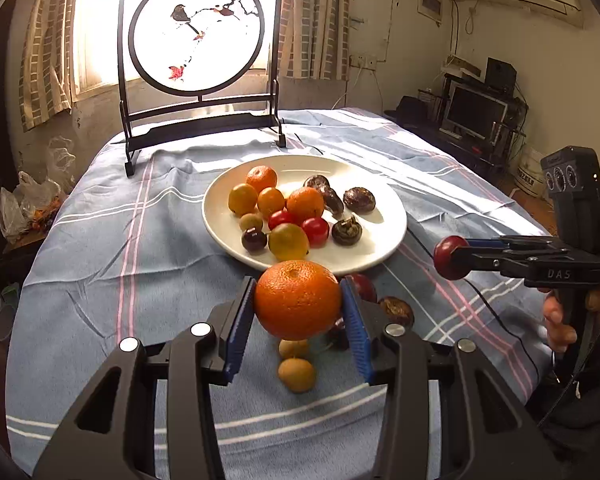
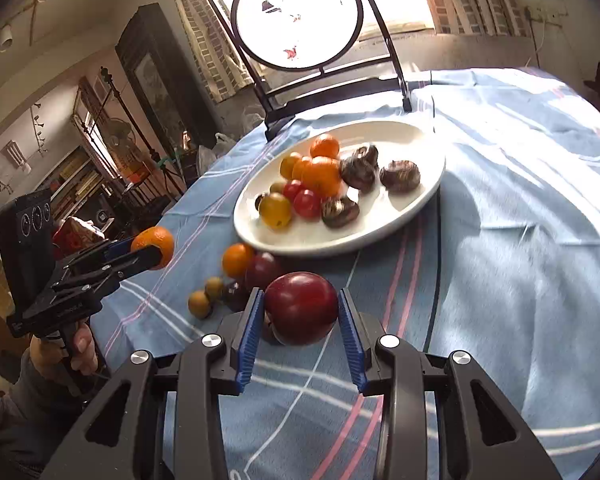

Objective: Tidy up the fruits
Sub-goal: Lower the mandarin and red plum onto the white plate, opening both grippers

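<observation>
Fruit fills both my grippers: my left gripper (image 1: 298, 306) clamps an orange (image 1: 298, 300), my right gripper (image 2: 302, 312) a dark red plum (image 2: 301, 307), both lifted clear of the striped cloth (image 1: 100, 264). I hold them near the white plate (image 1: 380, 248), where the sorted fruit is piled, while a few small fruits (image 1: 297, 374) lie loose below.

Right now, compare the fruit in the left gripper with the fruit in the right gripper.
The orange in the left gripper is bright orange with dimpled peel; the plum in the right gripper is dark red, smooth and glossy. The orange shows a small stem scar on top; the plum shows none. Both are round, clamped between blue pads and held above the cloth, short of the white plate.
</observation>
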Demonstrator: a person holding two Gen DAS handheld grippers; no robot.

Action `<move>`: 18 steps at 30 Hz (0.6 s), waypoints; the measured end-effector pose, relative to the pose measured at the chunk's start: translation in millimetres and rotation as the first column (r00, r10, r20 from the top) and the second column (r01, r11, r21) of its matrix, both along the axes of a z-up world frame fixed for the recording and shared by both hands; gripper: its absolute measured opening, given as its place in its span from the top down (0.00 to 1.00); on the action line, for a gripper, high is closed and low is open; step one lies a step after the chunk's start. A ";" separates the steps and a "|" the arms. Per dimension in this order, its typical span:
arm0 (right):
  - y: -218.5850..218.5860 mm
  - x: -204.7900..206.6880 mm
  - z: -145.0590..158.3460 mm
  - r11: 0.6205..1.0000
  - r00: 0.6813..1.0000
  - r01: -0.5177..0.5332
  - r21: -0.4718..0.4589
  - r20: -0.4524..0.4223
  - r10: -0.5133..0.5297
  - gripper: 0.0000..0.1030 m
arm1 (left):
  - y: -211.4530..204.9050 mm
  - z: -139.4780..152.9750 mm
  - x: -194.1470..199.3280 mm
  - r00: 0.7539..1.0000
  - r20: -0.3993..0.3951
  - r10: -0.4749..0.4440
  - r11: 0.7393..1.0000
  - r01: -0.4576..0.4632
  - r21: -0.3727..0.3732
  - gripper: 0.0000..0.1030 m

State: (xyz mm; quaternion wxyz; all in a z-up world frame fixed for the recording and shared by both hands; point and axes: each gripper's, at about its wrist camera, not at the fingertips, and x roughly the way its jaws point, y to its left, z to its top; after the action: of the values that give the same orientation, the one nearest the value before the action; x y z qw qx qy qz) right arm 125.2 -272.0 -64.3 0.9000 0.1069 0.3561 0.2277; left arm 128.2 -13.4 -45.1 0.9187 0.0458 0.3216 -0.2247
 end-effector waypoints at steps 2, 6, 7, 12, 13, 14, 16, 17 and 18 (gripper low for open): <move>-2.1 21.2 15.4 1.000 1.000 0.019 -0.008 0.013 -0.019 0.64 | -8.6 6.2 21.1 1.000 0.005 0.001 1.000 -0.001 0.008 0.59; -0.7 71.8 20.3 0.997 0.998 0.059 -0.040 -0.023 -0.060 0.63 | -20.9 5.4 74.2 0.999 -0.035 0.024 1.000 -0.024 -0.006 0.59; 1.6 81.9 17.9 0.996 0.997 0.069 -0.056 -0.032 -0.071 0.63 | -22.8 3.0 86.5 0.998 -0.045 0.032 0.999 -0.032 -0.003 0.59; 5.3 97.7 10.0 0.990 0.993 0.118 -0.079 -0.010 -0.119 0.50 | -28.9 -11.9 123.0 0.992 -0.104 0.065 0.998 -0.065 0.007 0.52; 4.7 94.9 10.0 0.991 0.993 0.114 -0.067 -0.011 -0.115 0.50 | -26.0 -11.1 120.8 0.992 -0.100 0.071 0.997 -0.072 -0.006 0.47; 4.9 89.9 10.3 0.992 0.994 0.109 -0.061 -0.008 -0.110 0.50 | -22.5 -9.1 116.1 0.993 -0.095 0.070 0.997 -0.072 -0.023 0.45; 5.6 76.1 11.1 0.993 0.995 0.099 -0.065 0.003 -0.099 0.50 | -16.1 -5.3 99.9 0.995 -0.073 0.062 0.997 -0.064 -0.032 0.42; 5.2 69.1 9.9 0.994 0.996 0.092 -0.064 0.003 -0.092 0.50 | -14.0 -4.3 89.5 0.997 -0.065 0.052 0.998 -0.054 -0.025 0.41; 5.1 60.7 8.2 0.994 0.996 0.084 -0.064 0.000 -0.084 0.50 | -12.0 -4.4 78.3 0.997 -0.059 0.042 0.999 -0.043 -0.015 0.37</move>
State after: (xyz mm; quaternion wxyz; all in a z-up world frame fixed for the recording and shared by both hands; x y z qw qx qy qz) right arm 186.0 -266.9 -56.1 0.9113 0.0932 0.3595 0.1779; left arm 206.5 -25.4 -49.5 0.9137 0.0247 0.3476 -0.2091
